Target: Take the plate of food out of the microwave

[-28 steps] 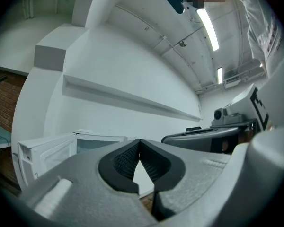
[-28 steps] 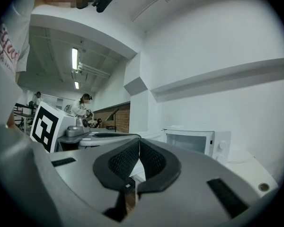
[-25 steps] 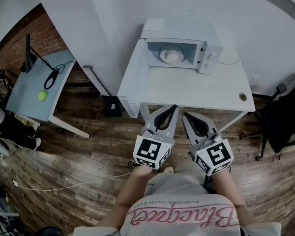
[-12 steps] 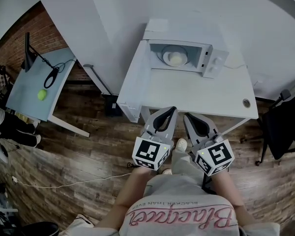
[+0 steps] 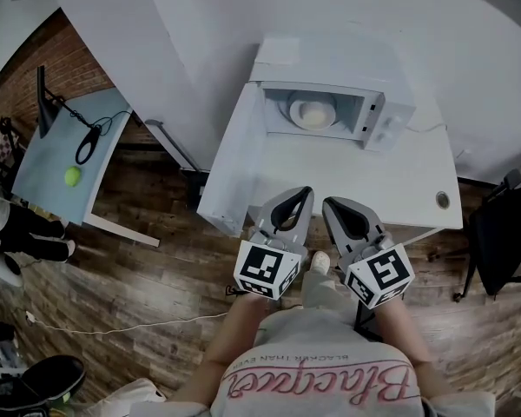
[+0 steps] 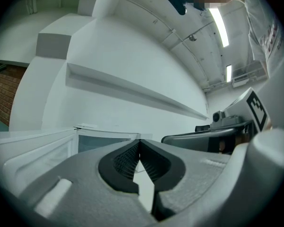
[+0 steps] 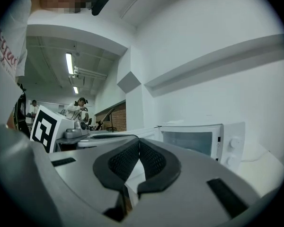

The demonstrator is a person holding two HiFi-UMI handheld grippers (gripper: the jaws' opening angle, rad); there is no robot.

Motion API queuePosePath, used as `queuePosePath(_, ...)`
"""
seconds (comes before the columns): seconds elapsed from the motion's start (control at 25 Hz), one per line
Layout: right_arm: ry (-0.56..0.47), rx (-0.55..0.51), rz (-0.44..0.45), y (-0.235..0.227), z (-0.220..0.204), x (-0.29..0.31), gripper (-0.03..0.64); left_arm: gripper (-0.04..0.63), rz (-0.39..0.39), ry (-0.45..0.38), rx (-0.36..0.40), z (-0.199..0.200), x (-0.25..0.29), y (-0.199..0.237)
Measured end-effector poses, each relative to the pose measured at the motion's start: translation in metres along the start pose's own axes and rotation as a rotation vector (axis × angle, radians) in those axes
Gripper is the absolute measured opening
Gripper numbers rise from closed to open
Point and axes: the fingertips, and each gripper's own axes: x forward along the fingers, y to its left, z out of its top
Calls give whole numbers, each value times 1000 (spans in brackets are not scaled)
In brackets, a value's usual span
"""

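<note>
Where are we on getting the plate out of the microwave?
Done: the microwave door is open. In hand: nothing; the left gripper and right gripper are shut, empty, at the table's near edge. Left: reach in, grip the plate of food inside, bring it out.

The left gripper [image 5: 305, 192] and the right gripper [image 5: 329, 203] are held side by side in front of the torso, near each other but not touching. Each is pointed forward and roughly level, with its marker cube, left cube [image 5: 267, 269] and right cube [image 5: 380, 276], set at the rear toward the body. The jaws of both are seen pressed together at the tips with nothing caught between the pads, and each gripper is carried on a bare forearm, left forearm [image 5: 241, 318] and right forearm [image 5: 403, 321].
</note>
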Motion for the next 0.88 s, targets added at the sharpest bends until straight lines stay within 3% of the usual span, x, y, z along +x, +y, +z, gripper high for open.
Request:
queuePosePath(0.64,41,76,7,-91,-13,62,11,6,44,59,-11,-17,93,46)
queuePosePath(0.88,53,154,-11,-127,-15,84,11,6,74,81,-9,-20,120,63)
